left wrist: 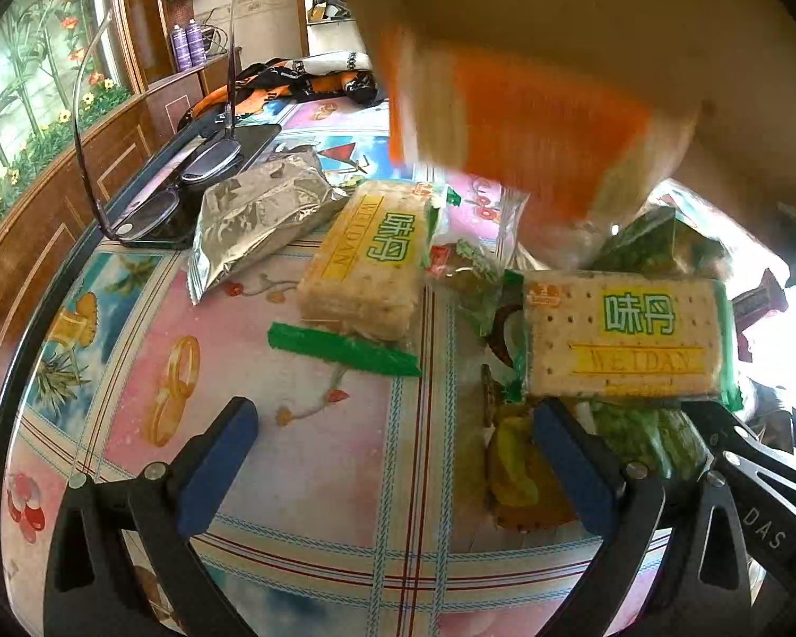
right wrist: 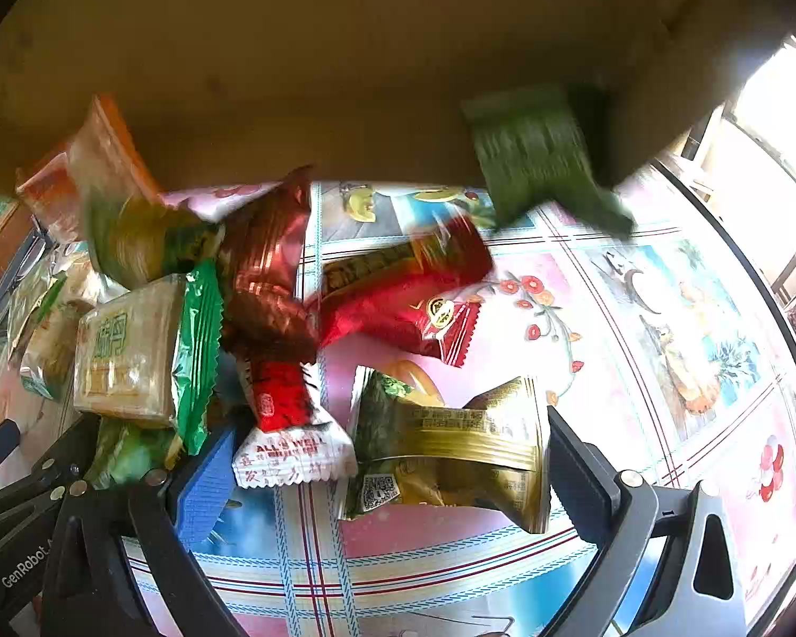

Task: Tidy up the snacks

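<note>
Snacks spilling from a tipped cardboard box (right wrist: pixel 345 79) onto the table (right wrist: pixel 663 318); nothing gripped.

My left gripper (left wrist: pixel 398 456) and right gripper (right wrist: pixel 387 472) gape wide, ready; the gold packet (right wrist: pixel 451 451) lies between the right fingers, cracker pack (left wrist: pixel 621 339) at the left's one o'clock.

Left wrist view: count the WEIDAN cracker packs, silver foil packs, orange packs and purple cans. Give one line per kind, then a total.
WEIDAN cracker packs: 2
Silver foil pack: 1
Orange pack, blurred, off the table: 1
Purple cans: 2
Total: 6
</note>
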A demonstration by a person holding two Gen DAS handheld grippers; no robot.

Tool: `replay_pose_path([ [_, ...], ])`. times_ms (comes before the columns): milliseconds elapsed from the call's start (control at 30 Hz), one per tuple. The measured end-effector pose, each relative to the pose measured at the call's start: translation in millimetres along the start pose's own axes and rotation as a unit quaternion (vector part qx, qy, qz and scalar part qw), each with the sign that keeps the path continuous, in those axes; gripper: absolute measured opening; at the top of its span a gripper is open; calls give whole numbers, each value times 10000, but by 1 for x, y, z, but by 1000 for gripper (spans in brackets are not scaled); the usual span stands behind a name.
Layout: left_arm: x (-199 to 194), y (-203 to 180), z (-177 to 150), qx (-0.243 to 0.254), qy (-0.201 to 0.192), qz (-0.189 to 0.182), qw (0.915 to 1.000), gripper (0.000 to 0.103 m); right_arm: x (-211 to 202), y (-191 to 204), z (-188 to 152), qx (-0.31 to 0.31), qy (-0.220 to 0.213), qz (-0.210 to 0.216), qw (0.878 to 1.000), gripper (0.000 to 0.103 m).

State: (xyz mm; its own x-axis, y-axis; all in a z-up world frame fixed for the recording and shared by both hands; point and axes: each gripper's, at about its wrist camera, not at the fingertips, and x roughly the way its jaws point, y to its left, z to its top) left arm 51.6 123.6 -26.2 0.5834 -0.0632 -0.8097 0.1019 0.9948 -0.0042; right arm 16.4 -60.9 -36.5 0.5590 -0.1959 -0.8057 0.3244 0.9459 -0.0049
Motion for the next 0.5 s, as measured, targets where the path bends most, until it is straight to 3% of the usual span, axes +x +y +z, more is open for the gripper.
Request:
replay_pose_path([
  [500, 2, -1, -4, -18, 8, -9, 10000, 103, 0, 1, 1, 2, 1, -2, 10000, 103],
])
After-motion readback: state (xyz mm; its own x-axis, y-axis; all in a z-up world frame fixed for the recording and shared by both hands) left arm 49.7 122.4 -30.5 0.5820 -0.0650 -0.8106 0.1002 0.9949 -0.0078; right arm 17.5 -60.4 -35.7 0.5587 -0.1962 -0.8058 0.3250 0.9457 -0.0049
